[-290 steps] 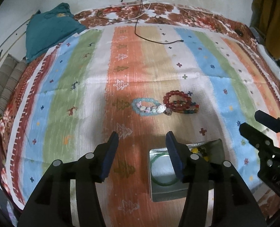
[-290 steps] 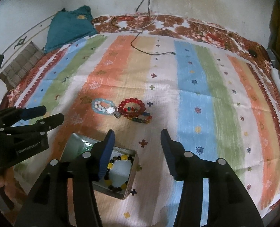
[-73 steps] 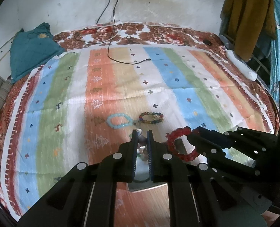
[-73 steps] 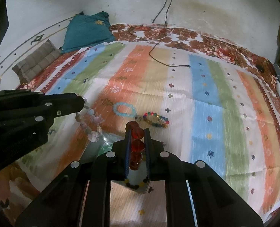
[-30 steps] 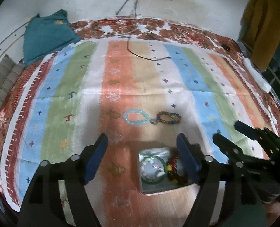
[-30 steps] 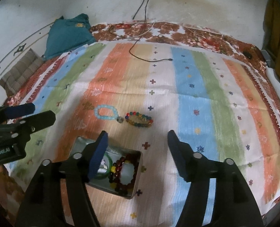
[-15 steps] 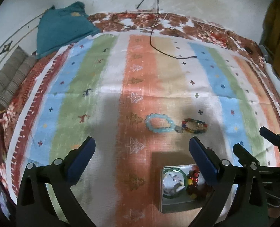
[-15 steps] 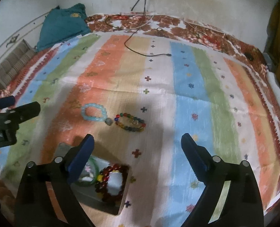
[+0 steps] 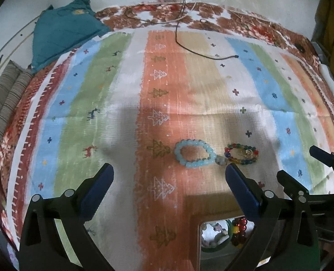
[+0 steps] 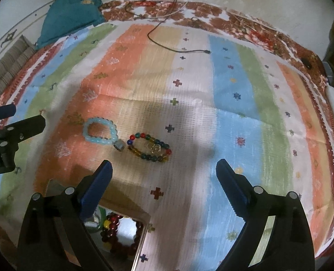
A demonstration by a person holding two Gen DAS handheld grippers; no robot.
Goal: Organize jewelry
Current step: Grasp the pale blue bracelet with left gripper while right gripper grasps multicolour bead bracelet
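Note:
A light blue bead bracelet [image 9: 192, 153] [image 10: 100, 131] with a grey charm and a multicoloured bead bracelet [image 9: 242, 154] [image 10: 149, 147] lie side by side on the striped cloth. A metal tin [image 9: 198, 244] [image 10: 142, 239] near the front edge holds a red bead bracelet [image 10: 119, 237], a green bangle and a pale bead bracelet [image 9: 212, 234]. My left gripper [image 9: 169, 180] is wide open and empty, just short of the blue bracelet. My right gripper [image 10: 163, 176] is wide open and empty, just short of the multicoloured bracelet.
The striped cloth [image 9: 99, 103] covers a bed. A teal pillow [image 9: 63, 29] and a striped cushion [image 9: 4, 99] lie at the far left. A black cable [image 9: 189, 45] runs from the wall across the far part of the cloth.
Both grippers, earlier shut on a pale and a red bracelet over the tin, have let them go into it, opened wide and moved forward and lower toward the two bracelets on the cloth.

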